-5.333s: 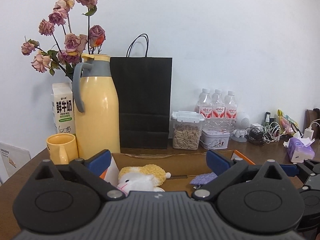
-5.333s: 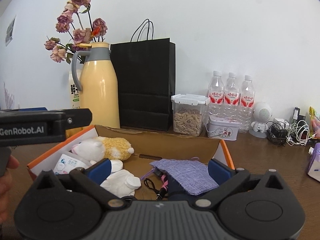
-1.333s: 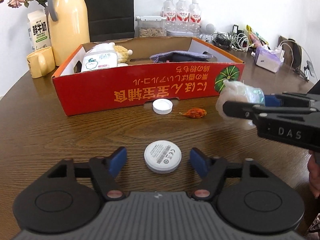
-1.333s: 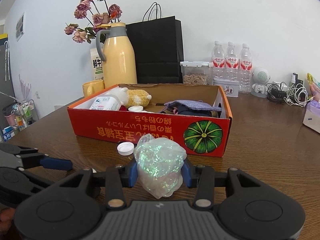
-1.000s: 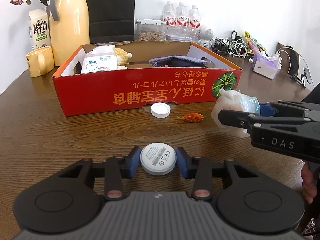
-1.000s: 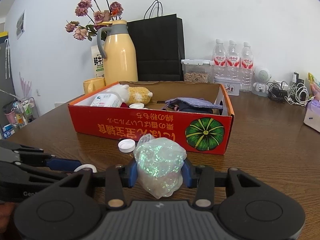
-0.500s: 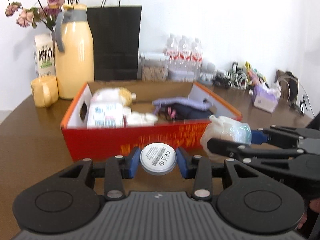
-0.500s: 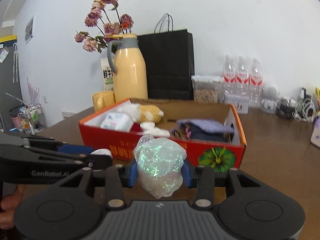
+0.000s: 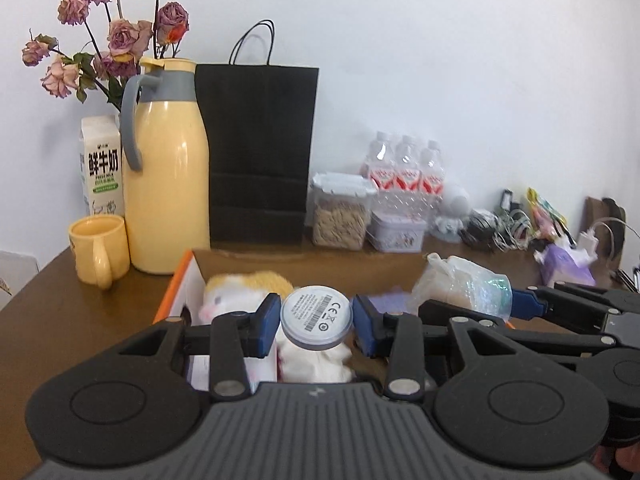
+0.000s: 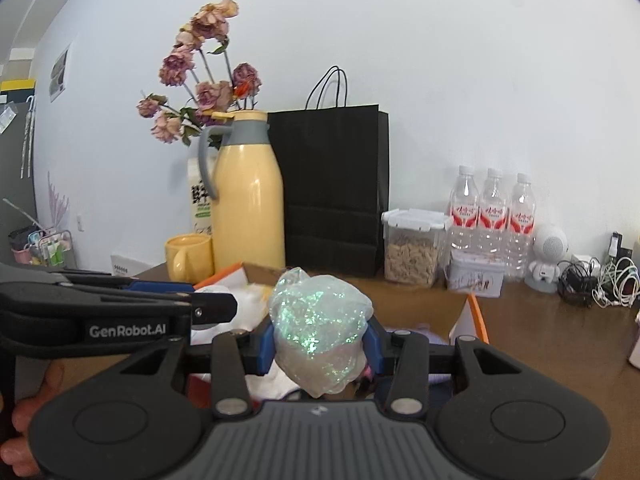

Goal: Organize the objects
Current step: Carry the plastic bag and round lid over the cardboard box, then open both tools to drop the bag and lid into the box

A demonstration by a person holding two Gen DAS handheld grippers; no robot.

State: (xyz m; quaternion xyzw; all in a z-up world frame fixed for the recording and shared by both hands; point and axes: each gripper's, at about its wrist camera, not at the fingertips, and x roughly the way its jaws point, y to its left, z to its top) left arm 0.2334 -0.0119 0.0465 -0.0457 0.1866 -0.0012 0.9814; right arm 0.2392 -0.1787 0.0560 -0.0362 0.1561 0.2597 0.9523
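Item 1: white disc (image 9: 316, 317), round, flat, printed label facing the camera. Pinched edge to edge between the blue pads of the left gripper (image 9: 316, 322), held in the air over the near end of the box (image 9: 182, 276). Judged light, rigid and smooth-rimmed; a hold across the widest part, as now, seems safest, since an off-centre pinch could let it squirt out.

Item 2: crumpled plastic bag (image 10: 320, 326), thin, glittery, translucent. Squeezed between the pads of the right gripper (image 10: 320, 340), also above the box. Judged nearly weightless, soft and springy; it may cling to a pad or drift when let go. Any bunched part will serve as a hold.

Item 3: box, cardboard, orange rim, open top. Contents in view: plush toy (image 9: 240, 290), white soft item, purple cloth (image 9: 390, 300). Free space inside looks limited.

Surface: brown wooden table (image 9: 48, 300).

Surroundings, along a white wall: yellow mug (image 9: 98, 254), yellow flask (image 9: 166, 168), milk carton (image 9: 100, 164), dried roses (image 9: 108, 36), black paper bag (image 9: 258, 152), clear tub of seeds (image 9: 340, 212), small tin (image 9: 396, 232), three water bottles (image 9: 406, 172), tangled cables (image 9: 496, 228), tissue pack (image 9: 566, 268).
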